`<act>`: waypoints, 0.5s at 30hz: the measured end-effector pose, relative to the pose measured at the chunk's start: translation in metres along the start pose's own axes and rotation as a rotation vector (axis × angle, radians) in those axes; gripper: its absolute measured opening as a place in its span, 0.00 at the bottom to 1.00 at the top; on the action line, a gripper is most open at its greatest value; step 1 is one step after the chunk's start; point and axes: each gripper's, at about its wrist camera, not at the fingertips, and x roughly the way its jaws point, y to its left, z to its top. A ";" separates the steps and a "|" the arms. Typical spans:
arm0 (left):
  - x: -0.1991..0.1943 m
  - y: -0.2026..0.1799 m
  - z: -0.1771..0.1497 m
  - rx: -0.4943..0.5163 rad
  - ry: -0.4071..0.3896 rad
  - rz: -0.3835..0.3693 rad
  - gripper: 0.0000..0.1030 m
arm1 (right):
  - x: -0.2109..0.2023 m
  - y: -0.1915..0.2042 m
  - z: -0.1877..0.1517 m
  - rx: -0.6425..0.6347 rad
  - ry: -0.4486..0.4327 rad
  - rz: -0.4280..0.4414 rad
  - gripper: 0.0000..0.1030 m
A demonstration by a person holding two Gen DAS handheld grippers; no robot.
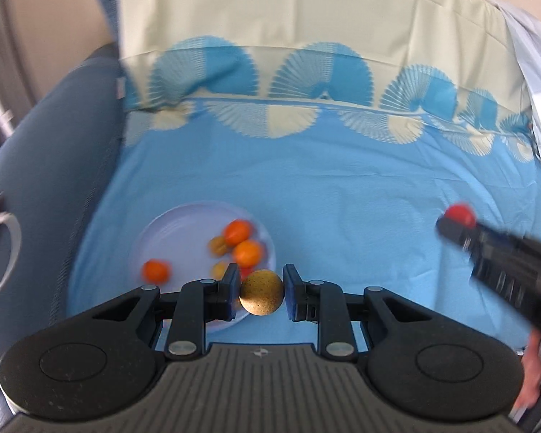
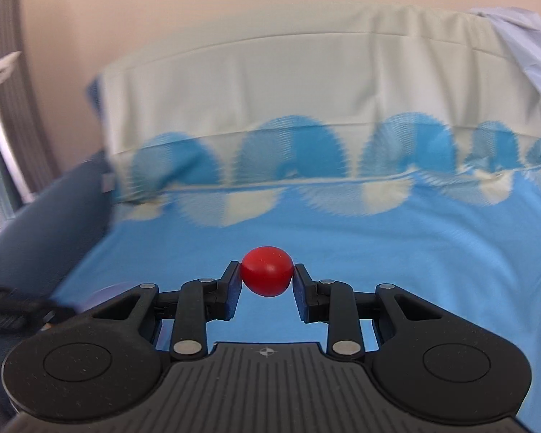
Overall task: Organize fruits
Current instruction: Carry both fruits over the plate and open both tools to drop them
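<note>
My left gripper is shut on a speckled yellow-brown round fruit, held above the near right edge of a pale lilac plate. The plate holds several orange fruits and small yellow-brown ones; one orange fruit lies at its left rim. My right gripper is shut on a red round fruit above the blue sheet. In the left wrist view the right gripper shows at the far right with the red fruit at its tip.
A light blue sheet covers the bed. A cream pillow with blue fan patterns lies at the back. A dark grey padded edge runs along the left. A sliver of the plate shows left in the right wrist view.
</note>
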 end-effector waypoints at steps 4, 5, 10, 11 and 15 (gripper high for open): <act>-0.033 0.037 -0.025 -0.045 -0.012 0.028 0.27 | -0.031 0.058 -0.025 -0.042 0.047 0.098 0.31; -0.040 0.045 -0.032 -0.058 -0.012 0.033 0.27 | -0.037 0.072 -0.031 -0.062 0.058 0.116 0.31; -0.063 0.080 -0.062 -0.106 -0.005 0.047 0.27 | -0.061 0.126 -0.059 -0.188 0.108 0.183 0.31; -0.067 0.085 -0.067 -0.113 -0.004 0.051 0.27 | -0.064 0.134 -0.063 -0.205 0.116 0.191 0.31; -0.079 0.103 -0.083 -0.145 -0.002 0.051 0.27 | -0.073 0.160 -0.074 -0.275 0.126 0.209 0.31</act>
